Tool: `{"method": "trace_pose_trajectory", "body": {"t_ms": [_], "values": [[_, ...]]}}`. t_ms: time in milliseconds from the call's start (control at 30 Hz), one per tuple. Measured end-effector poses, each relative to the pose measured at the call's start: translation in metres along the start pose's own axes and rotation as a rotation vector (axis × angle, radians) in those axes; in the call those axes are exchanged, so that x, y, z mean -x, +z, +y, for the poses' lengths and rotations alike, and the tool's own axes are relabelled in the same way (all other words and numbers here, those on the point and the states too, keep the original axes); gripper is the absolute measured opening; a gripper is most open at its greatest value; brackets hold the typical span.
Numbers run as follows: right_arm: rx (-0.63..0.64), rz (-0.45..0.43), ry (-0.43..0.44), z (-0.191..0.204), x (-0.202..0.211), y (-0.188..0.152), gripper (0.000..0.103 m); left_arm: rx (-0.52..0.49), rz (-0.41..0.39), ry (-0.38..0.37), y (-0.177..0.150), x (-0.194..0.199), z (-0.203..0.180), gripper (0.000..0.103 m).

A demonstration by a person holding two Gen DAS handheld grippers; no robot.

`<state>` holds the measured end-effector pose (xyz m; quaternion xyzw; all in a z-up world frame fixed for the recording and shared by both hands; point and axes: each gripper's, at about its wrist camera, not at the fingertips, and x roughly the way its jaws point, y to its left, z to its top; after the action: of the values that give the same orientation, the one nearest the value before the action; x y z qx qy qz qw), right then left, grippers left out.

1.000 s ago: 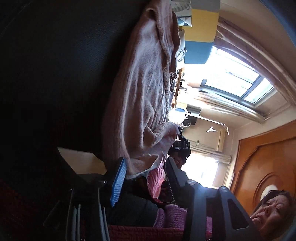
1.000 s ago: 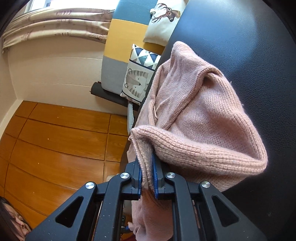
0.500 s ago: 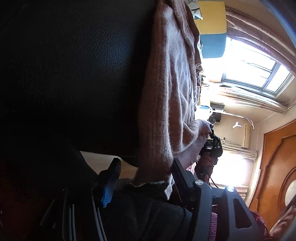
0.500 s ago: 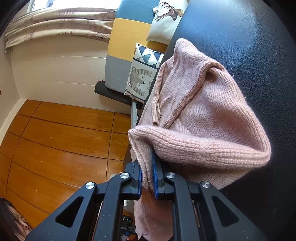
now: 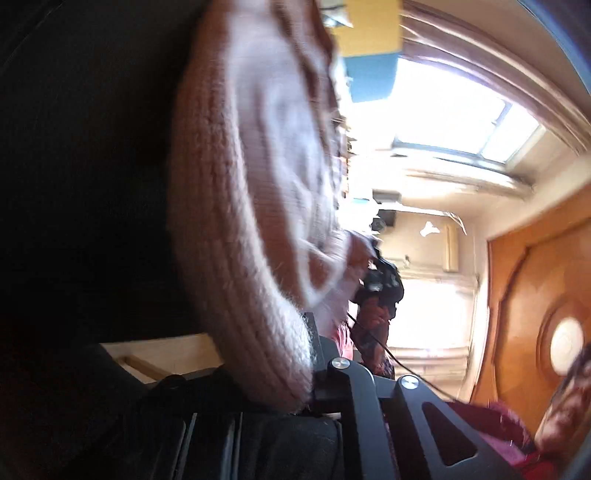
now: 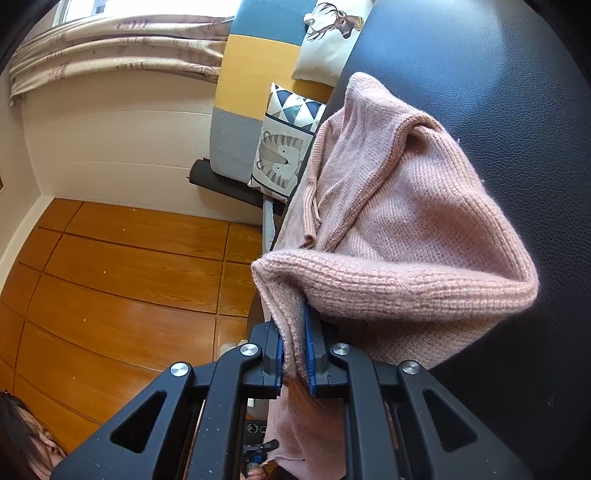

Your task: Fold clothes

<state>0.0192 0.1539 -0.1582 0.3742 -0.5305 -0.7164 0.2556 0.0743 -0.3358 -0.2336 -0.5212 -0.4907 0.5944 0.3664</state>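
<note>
Black leather-look surface (image 6: pixel 498 92) carries a pink knit sweater (image 6: pixel 406 206); in the right wrist view it fills the right side of the frame, w/ wood floor (image 6: pixel 110 266) to the left, a cream wall and a curtain (image 6: pixel 122 44) at top left. Beyond the surface's far edge sit a blue/yellow/grey cushion (image 6: pixel 251 74), a deer-print pillow (image 6: pixel 328 33) and a pillow w/ triangles and a striped cat (image 6: pixel 284 147).

Sweater lies bunched along the surface's left edge, ribbed hem facing the cameras, part of it draped off the near edge.

Right gripper (image 6: pixel 295 354) is clenched on the ribbed hem: knit is pinched between both blue pads, more fabric hanging below the fingers. From that pinch the hem runs right in a raised, rounded fold.

Left wrist view is blurred and rolled sideways. Left gripper (image 5: pixel 306 354): jaws have just been closing, and the thick ribbed edge of the sweater (image 5: pixel 236 258) sits right at the fingers, bulging over them. Only one black finger (image 5: pixel 317 350) shows, the other is hidden by knit; grip reads as clamped on the hem. Rest of the sweater stretches away toward the far end, where the other gripper's dark body (image 5: pixel 380 284) holds its corner.

Bkgd in that view: bright window (image 5: pixel 454 122), curtain, orange-brown wooden door (image 5: pixel 535 295). Part of a person shows at the lower corner of each view.
</note>
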Motion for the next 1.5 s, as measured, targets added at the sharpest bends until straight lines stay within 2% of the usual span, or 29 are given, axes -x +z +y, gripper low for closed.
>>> {"method": "trace_pose_trajectory", "body": {"t_ms": [167,300,433,533,600,733,833,900,933,1000,1033,1133,1233,1300,1400,1467,1500], "values": [[0.018,0.027,-0.002,0.010,0.005,-0.006,0.009,-0.127,-0.036,-0.099,0.006,0.007,-0.043,0.009],[0.011,0.023,0.033,0.025,0.000,0.009,0.009,-0.145,-0.108,-0.238,0.046,0.022,-0.069,0.009],[0.051,0.015,0.035,0.053,-0.011,0.047,0.009,-0.136,-0.184,-0.317,0.109,0.032,-0.085,0.009],[0.041,0.000,0.026,0.071,-0.027,0.086,0.009,-0.050,-0.255,-0.328,0.164,0.031,-0.074,0.010],[-0.004,-0.016,0.023,0.068,-0.043,0.111,0.009,0.024,-0.285,-0.334,0.199,0.025,-0.058,0.010],[-0.096,-0.021,-0.024,0.048,-0.081,0.149,0.009,0.167,-0.322,-0.268,0.252,-0.017,-0.017,0.010],[-0.151,-0.002,-0.094,0.033,-0.103,0.166,0.009,0.291,-0.339,-0.244,0.270,-0.033,0.025,0.010],[-0.195,0.000,-0.124,0.023,-0.112,0.174,0.010,0.342,-0.356,-0.272,0.276,-0.042,0.033,0.010],[-0.222,0.000,-0.131,0.018,-0.115,0.176,0.011,0.344,-0.356,-0.281,0.280,-0.035,0.036,0.010],[-0.303,-0.023,-0.136,0.005,-0.119,0.181,0.013,0.355,-0.354,-0.299,0.281,-0.020,0.037,0.017],[-0.338,-0.031,-0.129,-0.001,-0.122,0.183,0.015,0.381,-0.354,-0.320,0.285,-0.017,0.036,0.023],[-0.423,-0.041,-0.075,-0.016,-0.130,0.188,0.030,0.495,-0.359,-0.374,0.292,-0.012,0.045,0.027],[-0.476,-0.089,0.026,-0.024,-0.132,0.191,0.043,0.534,-0.434,-0.445,0.296,-0.005,0.049,0.030],[-0.483,-0.139,0.094,-0.026,-0.129,0.195,0.051,0.533,-0.502,-0.485,0.302,0.000,0.049,0.033],[-0.441,-0.185,0.102,-0.021,-0.128,0.201,0.052,0.542,-0.536,-0.483,0.310,0.002,0.050,0.040],[-0.370,-0.148,0.071,-0.011,-0.129,0.203,0.052,0.471,-0.538,-0.402,0.309,0.007,0.039,0.040],[-0.287,-0.128,0.021,0.001,-0.129,0.203,0.052,0.435,-0.539,-0.360,0.309,0.009,0.034,0.040]]}}
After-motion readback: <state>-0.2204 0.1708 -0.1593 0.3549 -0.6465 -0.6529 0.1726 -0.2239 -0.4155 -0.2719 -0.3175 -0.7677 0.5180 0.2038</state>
